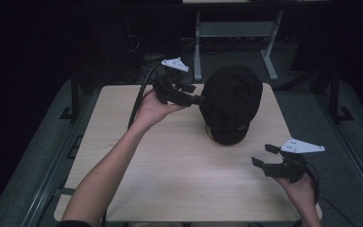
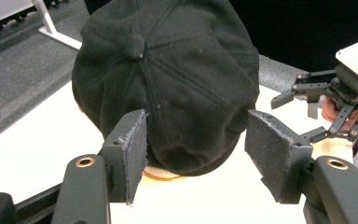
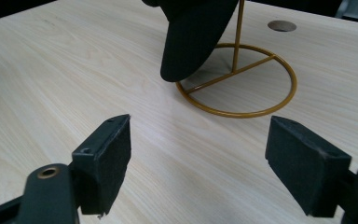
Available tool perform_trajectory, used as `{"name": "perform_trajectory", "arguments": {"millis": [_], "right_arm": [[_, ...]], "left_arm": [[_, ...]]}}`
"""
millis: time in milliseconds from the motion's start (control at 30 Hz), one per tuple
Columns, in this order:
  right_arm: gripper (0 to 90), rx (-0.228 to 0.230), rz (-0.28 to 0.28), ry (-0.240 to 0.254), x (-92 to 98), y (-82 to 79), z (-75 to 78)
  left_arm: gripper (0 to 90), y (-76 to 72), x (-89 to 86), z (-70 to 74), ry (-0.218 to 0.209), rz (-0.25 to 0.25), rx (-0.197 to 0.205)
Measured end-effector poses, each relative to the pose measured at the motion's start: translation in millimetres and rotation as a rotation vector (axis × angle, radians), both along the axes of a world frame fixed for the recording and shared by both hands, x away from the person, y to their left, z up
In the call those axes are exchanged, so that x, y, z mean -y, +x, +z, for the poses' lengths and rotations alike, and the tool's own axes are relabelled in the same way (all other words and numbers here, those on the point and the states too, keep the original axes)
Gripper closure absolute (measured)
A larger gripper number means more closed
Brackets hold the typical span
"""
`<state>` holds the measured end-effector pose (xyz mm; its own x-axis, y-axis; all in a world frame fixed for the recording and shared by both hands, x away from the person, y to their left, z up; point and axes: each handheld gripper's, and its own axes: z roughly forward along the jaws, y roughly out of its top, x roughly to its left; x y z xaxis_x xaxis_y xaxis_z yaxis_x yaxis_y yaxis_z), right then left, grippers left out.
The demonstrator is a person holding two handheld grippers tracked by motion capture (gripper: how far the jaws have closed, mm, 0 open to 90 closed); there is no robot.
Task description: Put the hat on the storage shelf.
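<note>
Black fabric cap sits on a gold wire stand mid-counter, hiding the stand's top from me. My left tongs gape just beside its crown, gripping nothing; right tongs apart, well clear

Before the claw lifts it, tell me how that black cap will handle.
The black cap looks like soft fabric, so it will probably sag and fold when pinched. It sits on a thin gold wire stand, which seems light and may tip or drag along.
</note>
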<state>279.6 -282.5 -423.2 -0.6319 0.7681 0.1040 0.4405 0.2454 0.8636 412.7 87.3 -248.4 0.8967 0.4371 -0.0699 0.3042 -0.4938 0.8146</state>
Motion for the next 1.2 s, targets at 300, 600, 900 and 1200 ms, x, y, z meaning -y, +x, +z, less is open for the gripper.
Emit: {"name": "perform_trajectory", "arguments": {"millis": [300,600,900,1200], "right_arm": [[21.2,0.005,0.006,0.0,-4.5,-0.2,2.1],[21.3,0.001,0.008,-0.017,-7.4,-0.1,1.4],[21.3,-0.003,0.016,-0.045,-12.8,-0.7,0.9],[21.5,-0.003,0.017,-0.055,-15.0,-1.0,0.0]], "left_arm": [[35.7,-15.6,-22.9,-12.9,-0.002,0.027,-0.002],[34.6,-28.8,-47.5,-27.6,-0.015,0.052,-0.008],[31.5,-38.7,-66.7,-41.7,-0.031,0.08,-0.016],[28.3,-48.1,-80.8,-52.0,-0.034,0.095,-0.015]]}}
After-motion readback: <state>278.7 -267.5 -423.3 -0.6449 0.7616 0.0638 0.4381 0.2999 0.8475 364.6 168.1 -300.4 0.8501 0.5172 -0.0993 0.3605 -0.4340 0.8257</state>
